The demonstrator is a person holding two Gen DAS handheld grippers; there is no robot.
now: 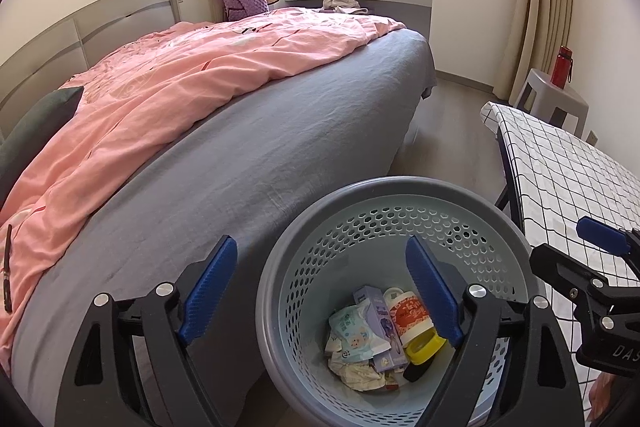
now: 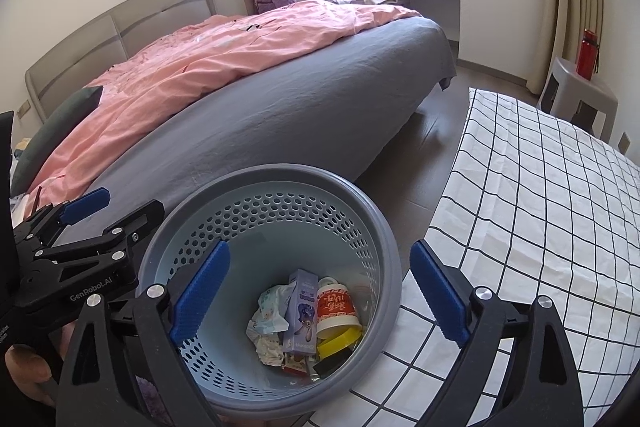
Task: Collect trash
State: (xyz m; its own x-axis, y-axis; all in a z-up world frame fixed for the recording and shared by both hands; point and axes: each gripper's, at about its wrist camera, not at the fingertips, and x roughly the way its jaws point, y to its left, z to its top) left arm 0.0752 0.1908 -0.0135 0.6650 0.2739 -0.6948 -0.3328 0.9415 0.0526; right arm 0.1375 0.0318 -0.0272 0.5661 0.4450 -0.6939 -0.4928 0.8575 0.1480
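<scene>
Biggest thing in the room, the bed (image 1: pixel 248 147) fills the left wrist view from nine o'clock up to twelve, grey sheet on the near side and a pink duvet (image 1: pixel 168 83) rumpled across the top. At three o'clock sits the table with the black-and-white checked cloth (image 2: pixel 540 195), wide and bright in the right wrist view. Between bed and table, down at six o'clock on the floor, stands the grey perforated trash basket (image 1: pixel 400 187), and there's the trash: a purple carton (image 2: pixel 302 311), a red-and-white cup (image 2: pixel 336 307) tipped on its side, a yellow lid (image 2: pixel 338 343) just beside it, plus crumpled wrappers (image 1: pixel 356 335) packed together at the bottom. Up at two o'clock, a red bottle (image 2: pixel 586 55) stands upright on a pale stool (image 2: pixel 576 95) near the curtains. Now the tools: the left gripper (image 1: pixel 320 291) hangs over the basket's left rim, blue fingers (image 1: pixel 208 291) spread wide apart, nothing between them. The right gripper (image 2: pixel 320 293) hovers above the basket mouth, its jaws equally wide, holding nothing. Each gripper shows at the edge of the other's view.
</scene>
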